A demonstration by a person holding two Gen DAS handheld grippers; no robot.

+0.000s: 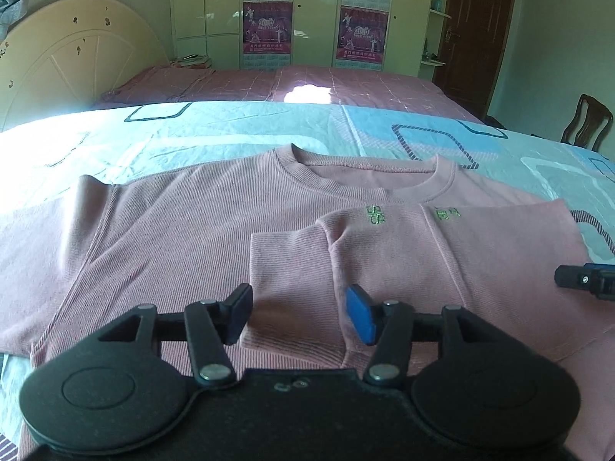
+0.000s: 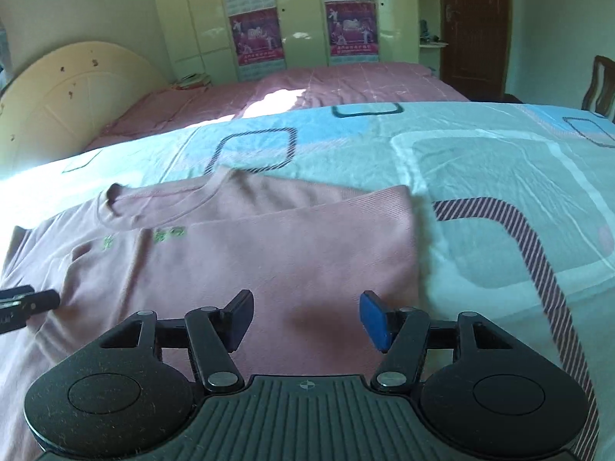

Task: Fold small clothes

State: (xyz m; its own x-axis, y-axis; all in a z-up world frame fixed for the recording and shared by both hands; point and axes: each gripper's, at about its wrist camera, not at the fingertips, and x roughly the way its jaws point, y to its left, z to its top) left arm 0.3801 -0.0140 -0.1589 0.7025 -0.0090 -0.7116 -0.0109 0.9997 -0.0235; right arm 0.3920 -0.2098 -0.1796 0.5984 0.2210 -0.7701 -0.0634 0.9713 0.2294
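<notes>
A pink ribbed sweater [image 1: 184, 230] lies flat on the blue patterned bedsheet [image 1: 230, 130], collar away from me. Its right side and sleeve [image 1: 292, 269] are folded over the chest, cuff toward me. My left gripper [image 1: 301, 317] is open and empty just above the sleeve cuff. In the right wrist view the sweater [image 2: 269, 253] shows its folded right edge. My right gripper [image 2: 307, 320] is open and empty above that folded part. The right gripper's tip shows at the right edge of the left wrist view [image 1: 584, 280]; the left gripper's tip shows at the left edge of the right wrist view [image 2: 27, 305].
A second bed with a pink cover [image 1: 307, 84] and a cream headboard [image 1: 65, 65] stands behind. A wardrobe with posters [image 1: 315, 15], a brown door [image 1: 476, 30] and a wooden chair [image 1: 584, 123] are at the back and right.
</notes>
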